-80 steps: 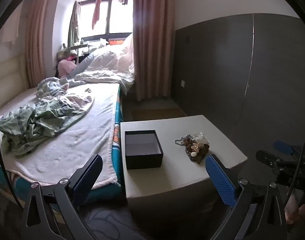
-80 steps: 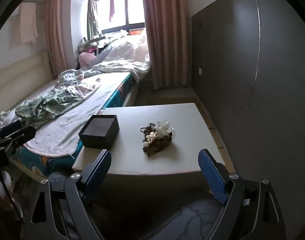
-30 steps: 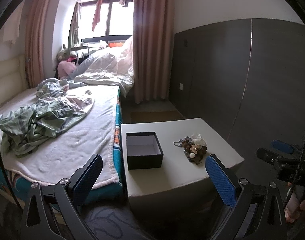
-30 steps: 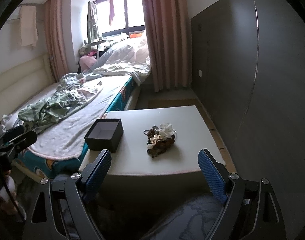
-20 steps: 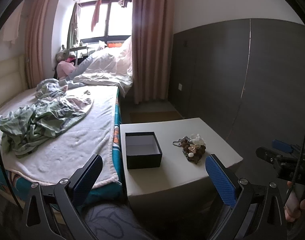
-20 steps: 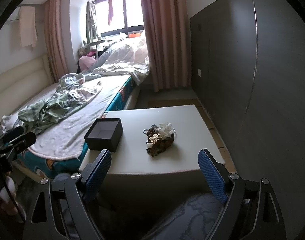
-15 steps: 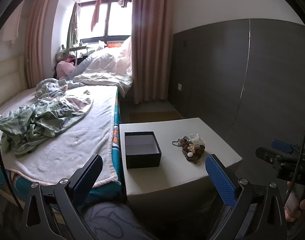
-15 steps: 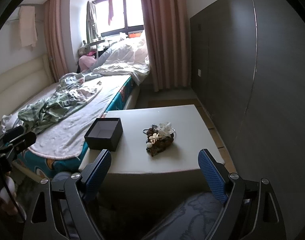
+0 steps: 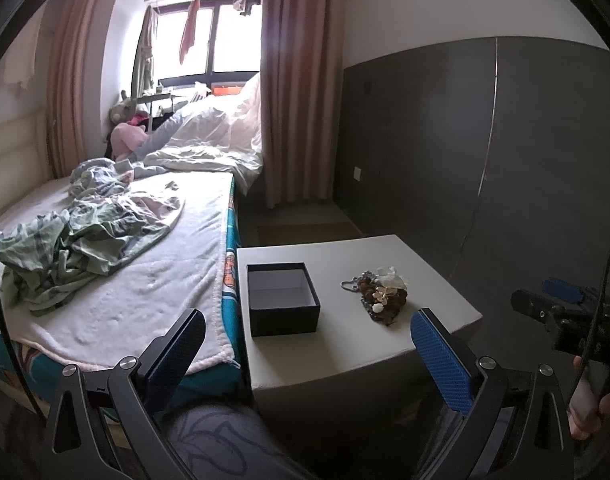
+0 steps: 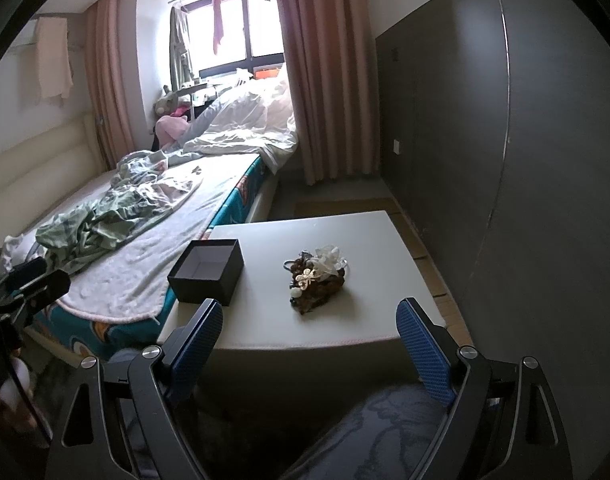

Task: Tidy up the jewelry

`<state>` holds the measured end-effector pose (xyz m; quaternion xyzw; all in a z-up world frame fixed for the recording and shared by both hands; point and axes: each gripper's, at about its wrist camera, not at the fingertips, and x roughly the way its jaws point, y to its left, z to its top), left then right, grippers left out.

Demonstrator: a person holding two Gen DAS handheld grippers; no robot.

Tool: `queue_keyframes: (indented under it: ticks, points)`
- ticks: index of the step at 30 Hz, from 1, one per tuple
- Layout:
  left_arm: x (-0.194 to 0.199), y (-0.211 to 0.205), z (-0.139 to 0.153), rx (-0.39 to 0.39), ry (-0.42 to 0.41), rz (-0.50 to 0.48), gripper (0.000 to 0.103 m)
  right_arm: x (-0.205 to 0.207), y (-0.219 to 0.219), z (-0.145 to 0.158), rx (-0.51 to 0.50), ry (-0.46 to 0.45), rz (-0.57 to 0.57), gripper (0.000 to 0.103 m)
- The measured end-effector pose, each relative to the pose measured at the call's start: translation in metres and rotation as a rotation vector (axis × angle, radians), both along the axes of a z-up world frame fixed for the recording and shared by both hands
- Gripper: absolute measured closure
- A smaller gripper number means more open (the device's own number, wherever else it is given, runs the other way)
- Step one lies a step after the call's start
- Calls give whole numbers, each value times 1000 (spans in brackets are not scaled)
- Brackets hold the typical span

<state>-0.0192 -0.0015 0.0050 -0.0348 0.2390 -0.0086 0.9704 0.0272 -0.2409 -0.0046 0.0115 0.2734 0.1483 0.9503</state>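
White table (image 9: 389,344): box (image 9: 283,300) at bed-side edge; both tongs (image 9: 309,350) (image 10: 311,334) wide, empty.

We read no text, label, brand, number or sign in either wrist view. The black box (image 9: 283,300) shows plain sides. The printed edge of the bed (image 9: 229,280) carries a coloured pattern, too blurred for us to tell whether it holds letters.

An open box (image 9: 283,298) sits on the table (image 9: 337,344) near its left edge, beside the bed (image 9: 145,280). A jewelry pile (image 9: 381,294) lies apart, toward the table's right edge.
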Motion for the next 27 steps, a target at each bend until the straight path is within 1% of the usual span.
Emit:
queue_keyframes:
  ticks: [8,12,15,22,24,27]
  points:
    - [12,-1,1,5,16,-22,1,12,-13,-3,37,16,-19,15]
    - [27,1,0,-6,40,-33,1,24,-23,-6,77,38,-19,15]
    - [38,5,-2,-30,50,-41,1,32,-28,-7,80,49,-28,15]
    - [71,2,-10,-42,92,-65,1,58,-36,-16,112,100,-37,15]
    - [81,0,-13,-49,108,-75,5,67,-36,-20,116,121,-38,15]
    - [100,-6,-18,-55,136,-100,8,84,-39,-26,130,149,-39,15]
